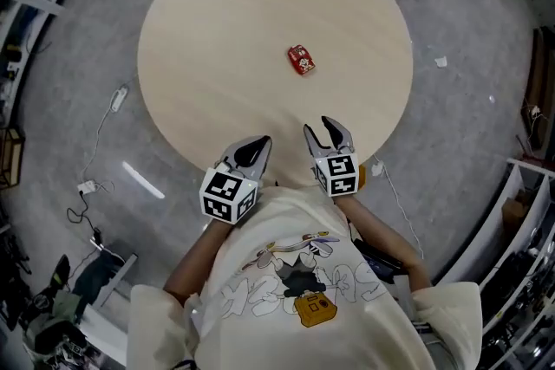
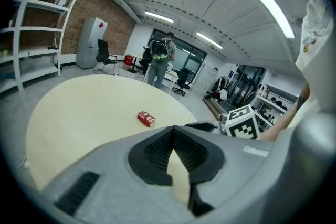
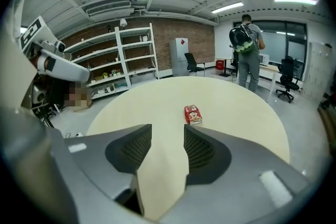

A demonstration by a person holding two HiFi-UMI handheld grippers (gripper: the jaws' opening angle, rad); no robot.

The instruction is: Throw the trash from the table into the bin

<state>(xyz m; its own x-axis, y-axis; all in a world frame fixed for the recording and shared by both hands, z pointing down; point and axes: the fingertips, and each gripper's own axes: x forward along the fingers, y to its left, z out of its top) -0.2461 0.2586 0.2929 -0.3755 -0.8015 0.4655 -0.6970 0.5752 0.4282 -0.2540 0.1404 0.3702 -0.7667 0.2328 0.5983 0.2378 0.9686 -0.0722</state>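
A small red packet (image 1: 301,60) lies flat near the middle of the round, pale desk (image 1: 199,39), with nothing else on the desk top. Both pairs of tongs sit at the desk's near edge, side by side and well short of the packet. The left tongs (image 1: 254,150) are pressed together at the tips with nothing caught in them. The right tongs (image 1: 328,134) stand apart (only bare desk top shows in the gap) and point across the desk toward the packet. Beyond the desk's far side a person with a backpack (image 3: 245,52) stands facing away, and white shelves (image 3: 121,55) line the brick wall.
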